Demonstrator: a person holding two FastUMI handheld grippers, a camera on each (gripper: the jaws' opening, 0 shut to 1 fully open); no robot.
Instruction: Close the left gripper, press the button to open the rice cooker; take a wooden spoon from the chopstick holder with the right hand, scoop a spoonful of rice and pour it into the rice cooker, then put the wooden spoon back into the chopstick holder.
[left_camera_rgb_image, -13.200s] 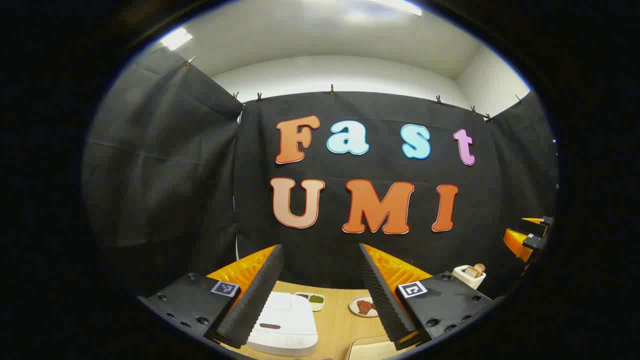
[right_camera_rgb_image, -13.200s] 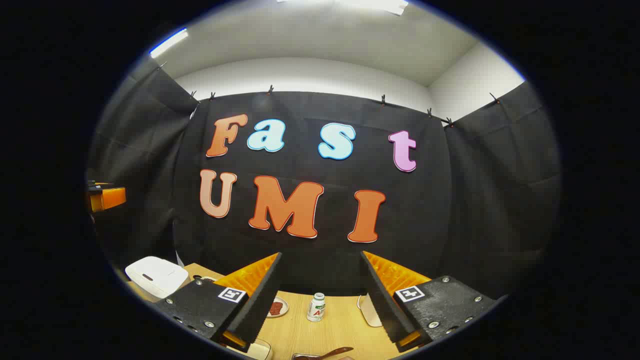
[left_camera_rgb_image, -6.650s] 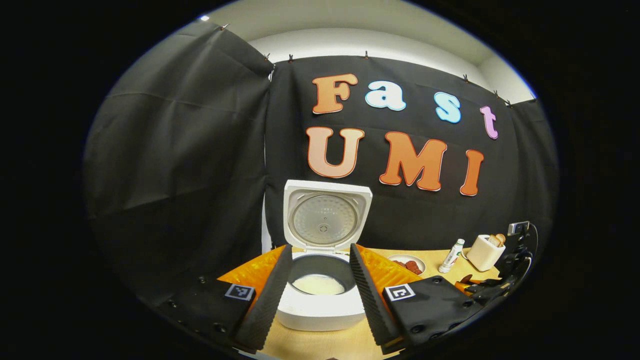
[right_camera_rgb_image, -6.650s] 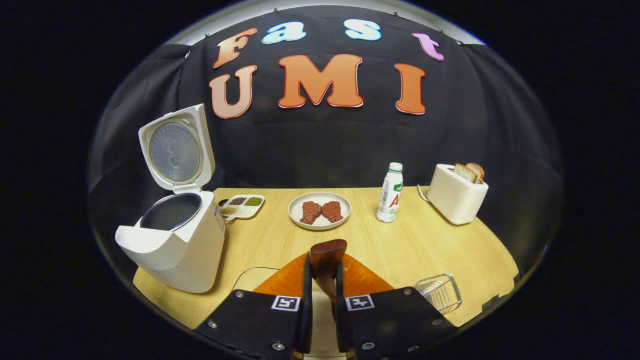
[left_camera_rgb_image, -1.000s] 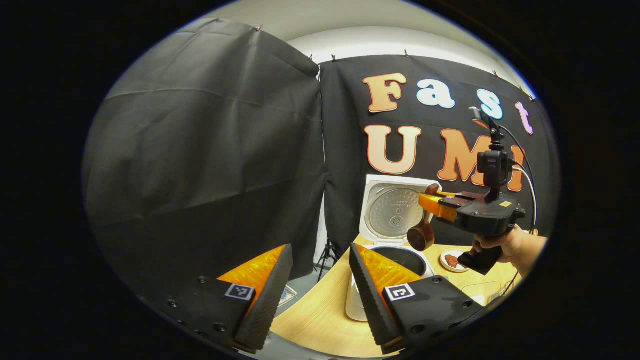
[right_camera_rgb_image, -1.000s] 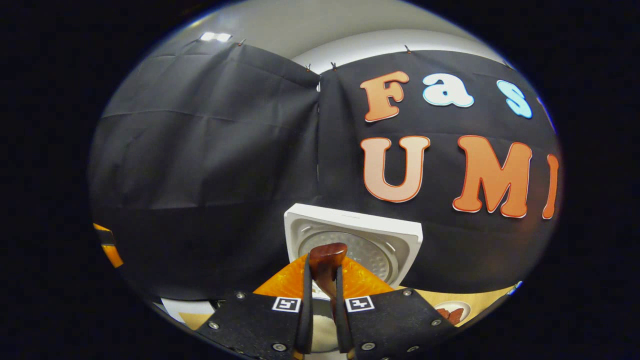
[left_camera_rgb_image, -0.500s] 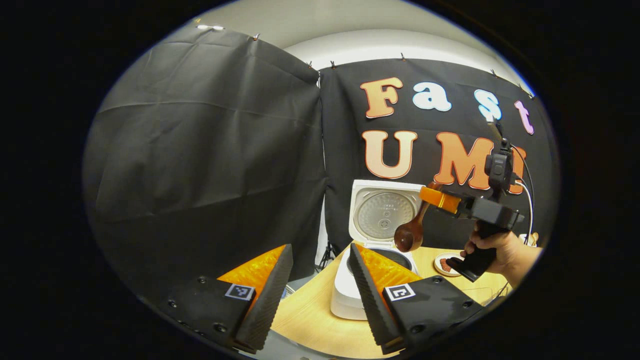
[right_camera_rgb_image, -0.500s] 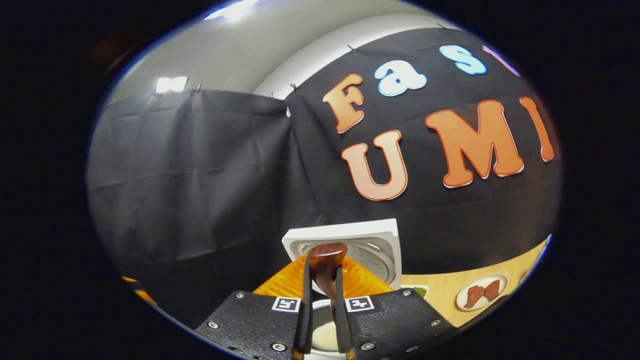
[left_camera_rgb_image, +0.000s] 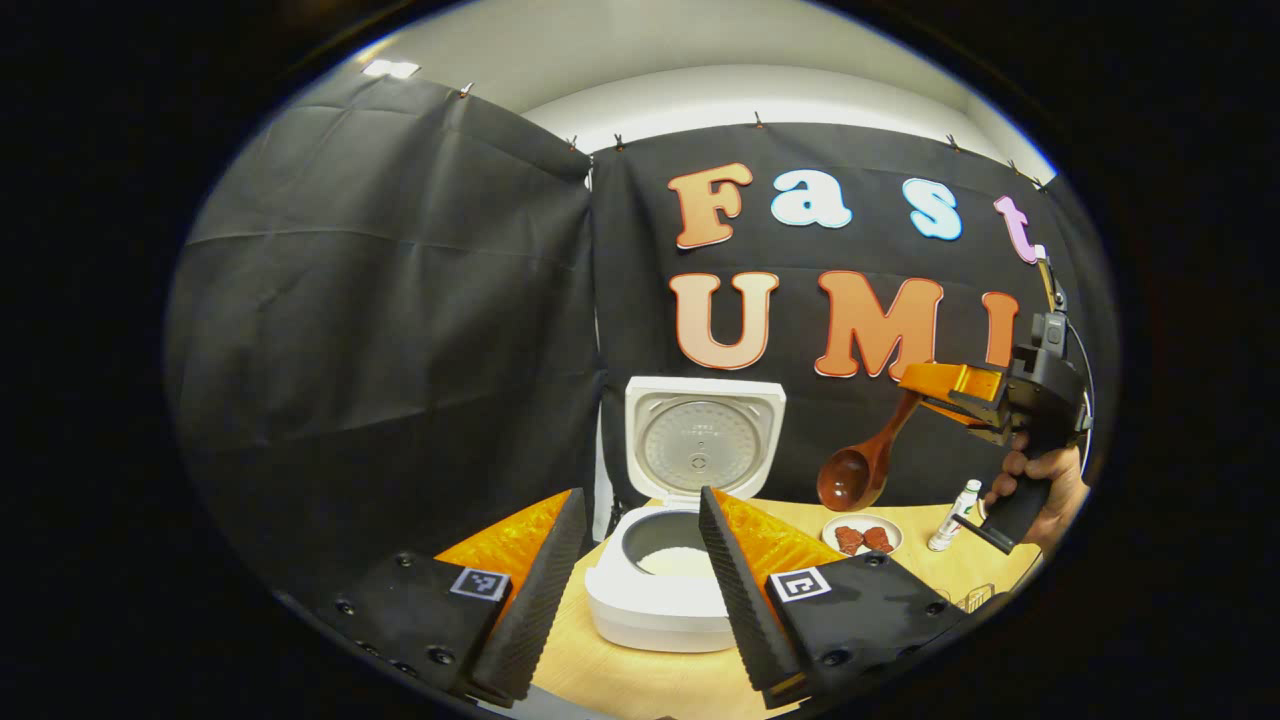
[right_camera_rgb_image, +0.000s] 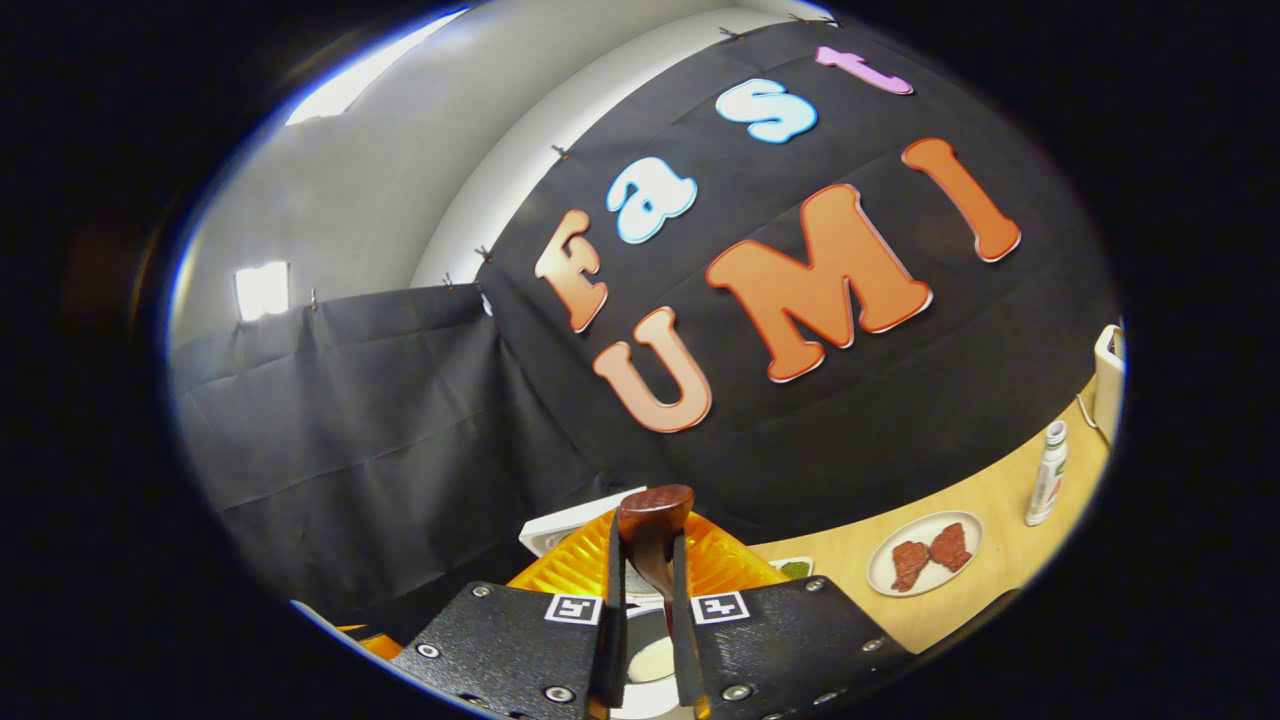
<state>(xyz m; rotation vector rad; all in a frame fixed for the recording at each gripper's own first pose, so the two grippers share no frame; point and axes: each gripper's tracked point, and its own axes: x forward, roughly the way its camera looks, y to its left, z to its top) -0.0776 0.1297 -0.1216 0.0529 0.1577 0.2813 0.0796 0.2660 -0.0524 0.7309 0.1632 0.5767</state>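
Spoon first: the wooden spoon (left_camera_rgb_image: 862, 462) hangs in the air to the right of the rice cooker (left_camera_rgb_image: 668, 590), bowl down and tilted, its handle clamped between the closed jaws of the right gripper (left_camera_rgb_image: 962, 392), which a hand (left_camera_rgb_image: 1040, 480) carries above the bench (left_camera_rgb_image: 640, 680). That tilt suits tipping rice out, though I cannot tell whether any rice is left in the bowl. The cooker's lid (left_camera_rgb_image: 702, 440) stands upright — the pot below is open and shows white rice (left_camera_rgb_image: 682, 560), so pouring looks done or nearly done; the return to the chopstick holder is not yet made. The left gripper (left_camera_rgb_image: 632, 560) hovers near the cooker, jaws apart and empty, seemingly just out of the way. Farther right on the bench: one plate (right_camera_rgb_image: 925, 552) with two pieces of meat, one bottle (right_camera_rgb_image: 1045, 472).
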